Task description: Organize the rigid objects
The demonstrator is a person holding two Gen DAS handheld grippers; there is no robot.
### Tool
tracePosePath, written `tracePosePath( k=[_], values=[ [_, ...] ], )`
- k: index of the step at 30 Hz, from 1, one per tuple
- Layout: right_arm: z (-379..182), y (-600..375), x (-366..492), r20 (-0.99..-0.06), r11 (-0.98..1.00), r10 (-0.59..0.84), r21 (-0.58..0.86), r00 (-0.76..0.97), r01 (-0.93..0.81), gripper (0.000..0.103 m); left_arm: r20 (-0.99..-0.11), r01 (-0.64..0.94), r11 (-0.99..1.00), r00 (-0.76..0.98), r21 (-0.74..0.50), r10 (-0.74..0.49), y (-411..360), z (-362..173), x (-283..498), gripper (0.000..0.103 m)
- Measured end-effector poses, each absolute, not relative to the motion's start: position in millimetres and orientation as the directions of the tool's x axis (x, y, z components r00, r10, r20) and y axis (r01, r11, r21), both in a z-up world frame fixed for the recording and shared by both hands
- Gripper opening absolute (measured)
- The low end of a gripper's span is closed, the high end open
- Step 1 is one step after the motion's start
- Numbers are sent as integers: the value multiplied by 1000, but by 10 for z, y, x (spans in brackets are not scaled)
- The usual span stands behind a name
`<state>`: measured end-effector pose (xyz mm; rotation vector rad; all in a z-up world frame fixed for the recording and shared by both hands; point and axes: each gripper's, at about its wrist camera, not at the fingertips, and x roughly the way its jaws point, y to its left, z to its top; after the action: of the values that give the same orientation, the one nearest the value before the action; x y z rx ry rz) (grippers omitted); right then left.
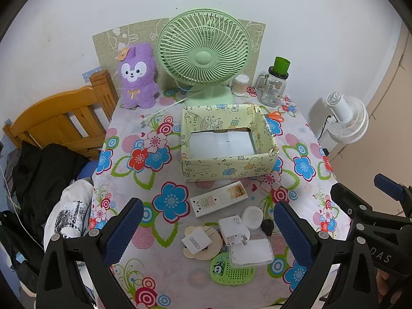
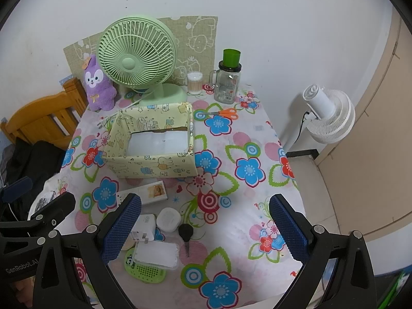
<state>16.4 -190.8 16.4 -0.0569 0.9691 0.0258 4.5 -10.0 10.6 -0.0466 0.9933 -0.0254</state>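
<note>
The table, under a flowered cloth, carries everything, and the paper-covered box at its middle stands empty, so nothing has been sorted yet by the look of it. From the box, the small hard things cluster at about 6 o'clock, near the table's front edge: the long white remote just beside the box wall, the clear flat case resting on a green perforated pad, the white charger, a round white tin and a small black-handled tool. Orange scissors lie apart at about 2 o'clock of the box.

The left gripper hangs above the cluster, fingers spread wide and holding nothing; the right gripper is likewise spread and empty, to the cluster's right.

A sensible start is probably the remote: free of its neighbours and nearest the box. Close across its narrow width, lift clear of the wall, and lower it flat against one side, saving room for the rest.
</note>
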Motion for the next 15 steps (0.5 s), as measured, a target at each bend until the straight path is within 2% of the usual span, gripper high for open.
tracePosePath(
  k=[15],
  values=[
    [164,-1915,161,-825,998,-3,-35,565,-46,101,-837,-1,999,546,-50,-42,-113,112,56,102]
  ],
)
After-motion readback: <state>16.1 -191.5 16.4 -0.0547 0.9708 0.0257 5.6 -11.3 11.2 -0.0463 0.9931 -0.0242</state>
